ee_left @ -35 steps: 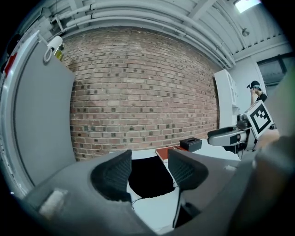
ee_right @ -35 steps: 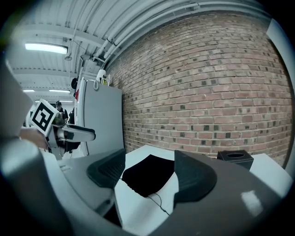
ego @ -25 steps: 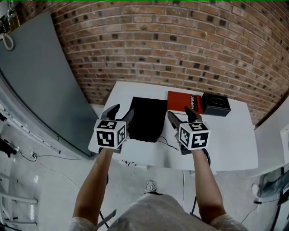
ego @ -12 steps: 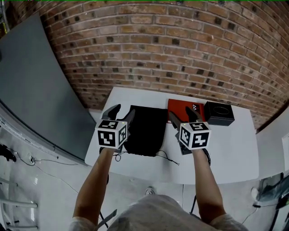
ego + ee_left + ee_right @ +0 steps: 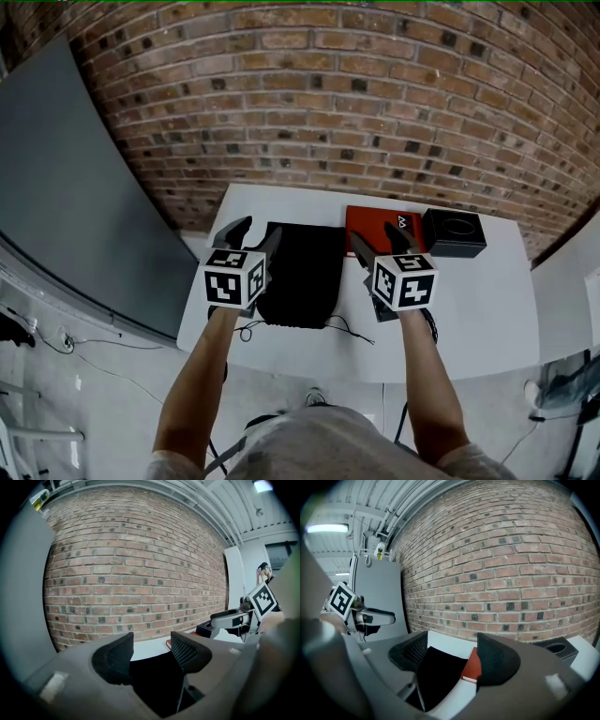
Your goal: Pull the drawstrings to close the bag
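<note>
A black drawstring bag (image 5: 303,272) lies flat on the white table (image 5: 478,309), its mouth toward the near edge. Thin black drawstrings (image 5: 349,327) trail from the bag's near corners onto the table. My left gripper (image 5: 251,236) hovers open over the bag's left edge, nothing between its jaws. My right gripper (image 5: 381,240) is open too, held above the table just right of the bag. The bag shows dark below the jaws in the left gripper view (image 5: 154,686) and in the right gripper view (image 5: 438,672).
A red booklet (image 5: 380,225) lies at the table's back, right of the bag, with a black box (image 5: 454,232) beside it. A brick wall (image 5: 328,103) stands behind the table. A grey panel (image 5: 75,197) leans at the left.
The head view has shifted slightly, so the table sits a little lower in frame. Both grippers stay open in about the same places over the bag's sides.
</note>
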Motion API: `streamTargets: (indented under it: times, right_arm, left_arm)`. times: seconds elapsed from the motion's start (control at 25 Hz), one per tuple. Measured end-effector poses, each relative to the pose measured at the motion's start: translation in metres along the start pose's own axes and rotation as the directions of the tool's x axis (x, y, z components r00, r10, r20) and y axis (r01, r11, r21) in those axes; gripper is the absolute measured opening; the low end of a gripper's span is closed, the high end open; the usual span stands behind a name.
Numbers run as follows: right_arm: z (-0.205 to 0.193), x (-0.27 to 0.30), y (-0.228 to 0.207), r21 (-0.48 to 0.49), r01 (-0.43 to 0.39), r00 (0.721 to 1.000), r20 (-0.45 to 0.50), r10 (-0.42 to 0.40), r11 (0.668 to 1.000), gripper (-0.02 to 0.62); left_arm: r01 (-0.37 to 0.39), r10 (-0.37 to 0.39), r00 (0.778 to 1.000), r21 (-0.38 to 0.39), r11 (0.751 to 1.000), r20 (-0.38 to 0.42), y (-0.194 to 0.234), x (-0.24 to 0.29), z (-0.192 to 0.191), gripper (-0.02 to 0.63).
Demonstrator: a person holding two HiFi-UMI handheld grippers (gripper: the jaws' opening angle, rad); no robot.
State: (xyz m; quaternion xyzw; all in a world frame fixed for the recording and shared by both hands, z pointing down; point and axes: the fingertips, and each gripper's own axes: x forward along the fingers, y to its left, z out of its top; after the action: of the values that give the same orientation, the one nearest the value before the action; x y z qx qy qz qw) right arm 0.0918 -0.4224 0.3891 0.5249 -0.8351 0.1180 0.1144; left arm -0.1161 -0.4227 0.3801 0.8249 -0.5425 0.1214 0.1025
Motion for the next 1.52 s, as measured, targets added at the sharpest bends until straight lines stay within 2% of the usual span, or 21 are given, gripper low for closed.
streamTargets:
  times: [0.56, 0.92, 1.24, 1.52]
  right_arm:
    - [-0.001, -0.055, 0.032, -0.016, 0.113, 0.994, 0.008, -0.113, 0.993, 0.316]
    - [-0.030, -0.079, 0.054, -0.103, 0.155, 0.986, -0.052, -0.161, 0.982, 0.316]
    - [-0.070, -0.088, 0.080, -0.137, 0.107, 0.983, -0.135, -0.126, 0.985, 0.316]
    - [-0.106, -0.094, 0.095, -0.182, 0.052, 0.971, -0.219, -0.092, 0.982, 0.316]
  left_arm:
    - [0.145, -0.146, 0.989, 0.045, 0.988, 0.004, -0.006, -0.035, -0.006, 0.255]
    - [0.235, -0.232, 0.972, 0.057, 0.970, -0.046, -0.004, -0.062, -0.049, 0.255]
    - [0.287, -0.280, 0.953, 0.055, 0.956, -0.116, -0.001, -0.074, -0.095, 0.255]
    - [0.356, -0.340, 0.920, 0.057, 0.933, -0.193, -0.010, -0.081, -0.141, 0.255]
